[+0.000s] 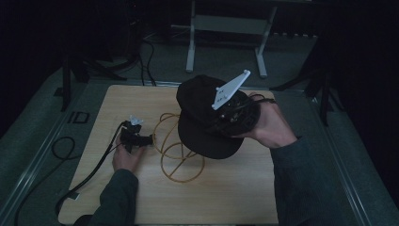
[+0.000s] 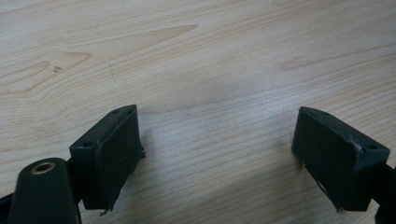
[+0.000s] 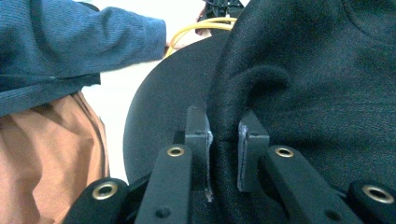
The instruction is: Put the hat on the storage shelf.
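Note:
A black cap (image 1: 203,110) is held up over a yellow wire stand (image 1: 175,151) on the wooden table (image 1: 226,188). My right gripper (image 1: 235,113) is shut on the cap; in the right gripper view its jaws pinch a fold of the cap's black fabric (image 3: 327,84) between the pads (image 3: 198,135), at the seam beside the brim (image 3: 173,102). My left gripper (image 1: 136,137) rests low on the table to the left of the stand. In the left gripper view it (image 2: 217,158) is open, with bare wood between its pads (image 2: 116,158).
A black cable (image 1: 82,181) trails from the left gripper off the table's front left corner. A person's dark sleeve (image 3: 70,42) and orange fabric (image 3: 42,168) show in the right gripper view. A metal frame (image 1: 226,28) stands on the floor behind the table.

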Tool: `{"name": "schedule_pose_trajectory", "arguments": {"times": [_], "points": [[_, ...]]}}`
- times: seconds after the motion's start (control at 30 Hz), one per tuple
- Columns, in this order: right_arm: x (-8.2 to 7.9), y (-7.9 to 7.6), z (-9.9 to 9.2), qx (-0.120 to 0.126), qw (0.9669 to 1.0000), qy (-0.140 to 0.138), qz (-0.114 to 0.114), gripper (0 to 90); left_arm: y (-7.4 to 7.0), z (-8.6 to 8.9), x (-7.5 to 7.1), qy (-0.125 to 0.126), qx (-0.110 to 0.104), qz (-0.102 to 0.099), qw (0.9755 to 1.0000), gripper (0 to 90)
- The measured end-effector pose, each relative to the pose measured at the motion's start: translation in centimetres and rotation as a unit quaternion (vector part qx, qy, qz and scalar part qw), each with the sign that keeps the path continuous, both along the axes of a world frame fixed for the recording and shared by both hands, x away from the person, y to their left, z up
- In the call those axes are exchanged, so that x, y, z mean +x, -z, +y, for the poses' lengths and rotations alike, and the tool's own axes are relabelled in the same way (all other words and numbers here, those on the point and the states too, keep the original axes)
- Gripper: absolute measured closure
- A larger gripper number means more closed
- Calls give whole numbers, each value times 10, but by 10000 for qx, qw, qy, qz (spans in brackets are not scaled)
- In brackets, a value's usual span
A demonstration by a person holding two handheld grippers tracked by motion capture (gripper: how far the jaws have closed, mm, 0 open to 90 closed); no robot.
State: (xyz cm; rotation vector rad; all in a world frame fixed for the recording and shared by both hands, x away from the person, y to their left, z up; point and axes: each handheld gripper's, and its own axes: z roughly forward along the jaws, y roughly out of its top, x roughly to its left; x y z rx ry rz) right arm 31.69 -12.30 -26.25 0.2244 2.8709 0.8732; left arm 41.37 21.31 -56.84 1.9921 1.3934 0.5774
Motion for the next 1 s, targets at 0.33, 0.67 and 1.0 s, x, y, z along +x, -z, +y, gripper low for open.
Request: {"name": "schedule_pose_trajectory", "arguments": {"times": [0.33, 0.67, 1.0], "points": [[-1, 0, 9, 12, 9999, -141, 16, 786, 0, 0, 1, -2, -4, -2, 10000, 150], [-3, -1, 17, 14, 9997, -238, -18, 786, 0, 0, 1, -16, -13, -10, 10000, 151], [-4, 1, 31, -37, 9990, -449, -25, 786, 0, 0, 1, -24, -3, -10, 10000, 151]]}}
